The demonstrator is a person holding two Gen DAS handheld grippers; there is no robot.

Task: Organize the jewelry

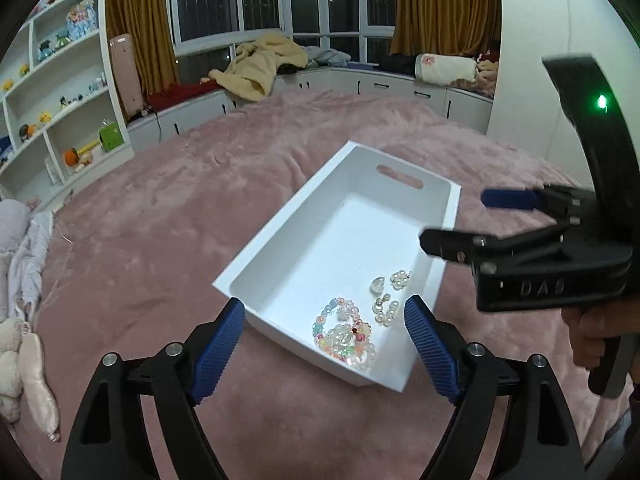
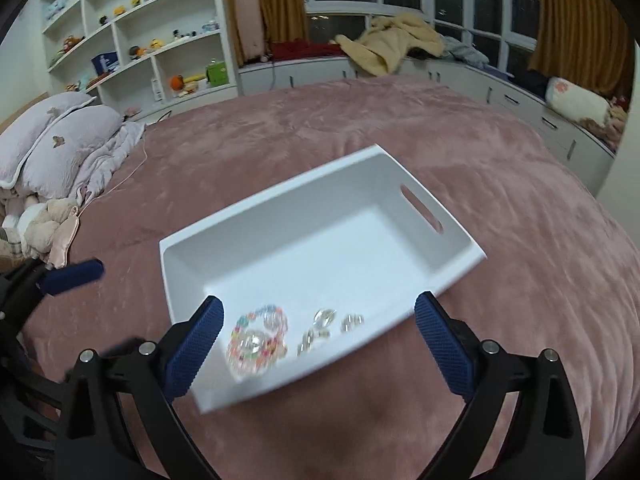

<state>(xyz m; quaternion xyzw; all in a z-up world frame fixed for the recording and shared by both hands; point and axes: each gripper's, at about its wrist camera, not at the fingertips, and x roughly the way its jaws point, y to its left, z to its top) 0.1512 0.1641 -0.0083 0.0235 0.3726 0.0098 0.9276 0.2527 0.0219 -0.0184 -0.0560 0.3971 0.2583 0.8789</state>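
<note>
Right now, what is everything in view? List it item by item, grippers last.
tray: one, white, on the blanket, handle slot in far wall
bracelets: count unclear, multicoloured and clear beads, near corner of tray
earrings: several small pieces, pearl-white, in tray beside the bracelets
blanket: one, pink, covers the bed
pillows: two, pale lilac, at bed's edge
shelves: one unit, white, holding toys, by the wall
curtains: two, mustard, at the windows
throw: one, cream, on the window seat
left gripper: open, over tray's near end
right gripper: open, over tray's near end, empty
</note>
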